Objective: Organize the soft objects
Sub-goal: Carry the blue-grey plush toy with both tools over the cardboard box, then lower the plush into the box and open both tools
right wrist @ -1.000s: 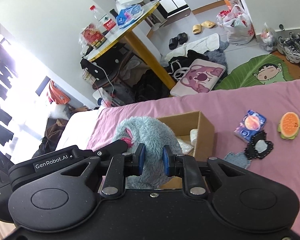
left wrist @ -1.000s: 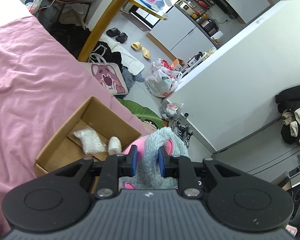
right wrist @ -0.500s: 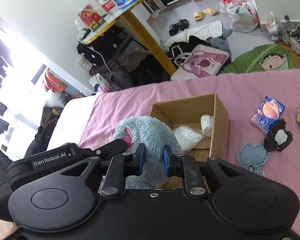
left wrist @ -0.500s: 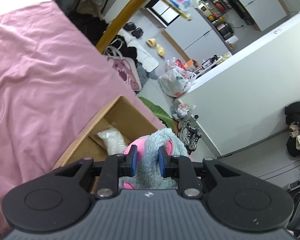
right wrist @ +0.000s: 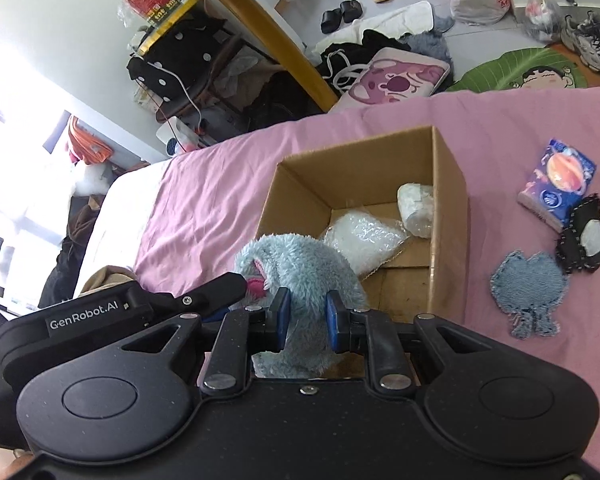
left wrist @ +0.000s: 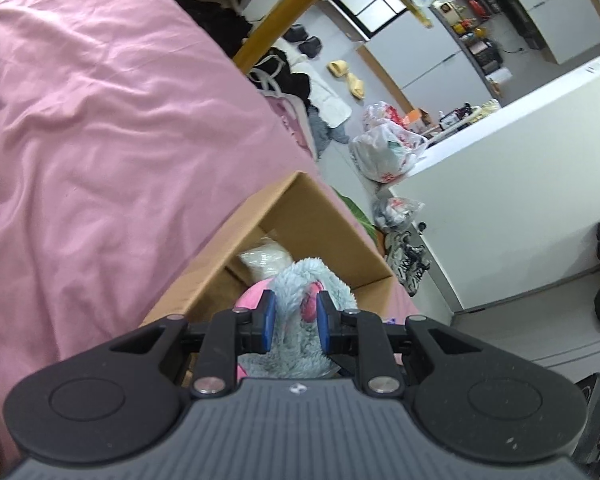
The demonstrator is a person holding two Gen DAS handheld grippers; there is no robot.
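A fluffy light-blue plush toy [right wrist: 296,268] with pink patches hangs over the near edge of an open cardboard box [right wrist: 448,184] on the pink bed. My right gripper [right wrist: 305,316] is shut on the plush's lower part. My left gripper [left wrist: 292,312] is shut on the same blue plush toy [left wrist: 300,280] from the other side, and shows in the right wrist view as the black left gripper [right wrist: 236,284]. In the cardboard box [left wrist: 312,208] lie a clear bag of white stuffing [right wrist: 364,240] and a white wrapped roll [right wrist: 416,208].
On the pink sheet [right wrist: 220,200] right of the box lie a blue tissue pack [right wrist: 556,184], a black-edged fabric patch [right wrist: 588,240] and a denim patch [right wrist: 528,284]. Beyond the bed edge are a yellow-legged table [right wrist: 268,28], clothes, slippers, bags and shoes on the floor.
Both grippers, still holding the plush, have moved toward the box. The box now looms larger in both views and the plush hangs over its near rim.
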